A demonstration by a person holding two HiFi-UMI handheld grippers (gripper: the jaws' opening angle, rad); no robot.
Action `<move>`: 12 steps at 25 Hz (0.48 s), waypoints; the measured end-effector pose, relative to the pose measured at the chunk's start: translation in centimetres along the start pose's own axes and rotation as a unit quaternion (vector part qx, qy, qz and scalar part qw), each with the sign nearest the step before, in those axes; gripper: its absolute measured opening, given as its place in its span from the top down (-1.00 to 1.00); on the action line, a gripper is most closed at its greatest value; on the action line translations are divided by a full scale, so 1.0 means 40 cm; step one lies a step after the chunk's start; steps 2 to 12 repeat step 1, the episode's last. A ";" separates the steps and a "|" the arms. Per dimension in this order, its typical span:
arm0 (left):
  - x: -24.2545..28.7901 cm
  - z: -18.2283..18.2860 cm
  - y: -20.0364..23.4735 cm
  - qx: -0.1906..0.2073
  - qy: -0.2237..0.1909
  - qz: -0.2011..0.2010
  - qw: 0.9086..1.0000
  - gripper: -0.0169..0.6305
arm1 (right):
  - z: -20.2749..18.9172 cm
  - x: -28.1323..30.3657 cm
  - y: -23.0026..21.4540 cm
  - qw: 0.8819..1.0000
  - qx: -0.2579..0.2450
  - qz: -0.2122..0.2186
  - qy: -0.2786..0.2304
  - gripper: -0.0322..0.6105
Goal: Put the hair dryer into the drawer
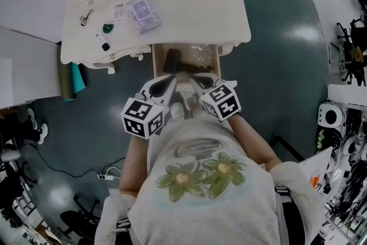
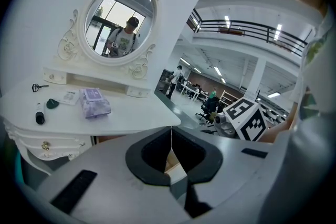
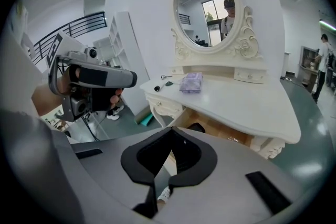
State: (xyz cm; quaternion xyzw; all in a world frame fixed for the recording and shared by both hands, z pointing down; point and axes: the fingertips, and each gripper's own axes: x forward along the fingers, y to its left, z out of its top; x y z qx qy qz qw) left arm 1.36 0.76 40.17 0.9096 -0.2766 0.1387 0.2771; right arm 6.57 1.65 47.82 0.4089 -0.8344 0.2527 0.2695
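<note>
The white dressing table's drawer (image 1: 213,63) stands pulled out toward me. A dark hair dryer (image 1: 172,59) lies in its left part, and it also shows under the tabletop in the right gripper view as a dark hair dryer (image 3: 197,127). My left gripper (image 1: 171,81) and right gripper (image 1: 199,79) hover side by side over the drawer's front edge. Both are shut with nothing between the jaws, as the left gripper (image 2: 171,140) and right gripper (image 3: 170,147) views show.
On the tabletop (image 1: 189,8) lie a purple pack (image 1: 144,13) and small dark items (image 1: 106,28). An oval mirror (image 2: 119,21) rises behind. A teal object (image 1: 76,78) leans by the table's left leg. Cables and equipment crowd the floor at both sides.
</note>
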 end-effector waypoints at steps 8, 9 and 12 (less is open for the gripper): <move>-0.001 -0.003 0.000 0.000 0.001 0.000 1.000 0.92 | -0.001 -0.001 0.000 1.000 0.001 -0.001 -0.001 0.83; -0.001 -0.003 0.000 0.000 0.001 0.000 1.000 0.92 | -0.001 -0.001 0.000 1.000 0.001 -0.001 -0.001 0.83; -0.001 -0.003 0.000 0.000 0.001 0.000 1.000 0.92 | -0.001 -0.001 0.000 1.000 0.001 -0.001 -0.001 0.83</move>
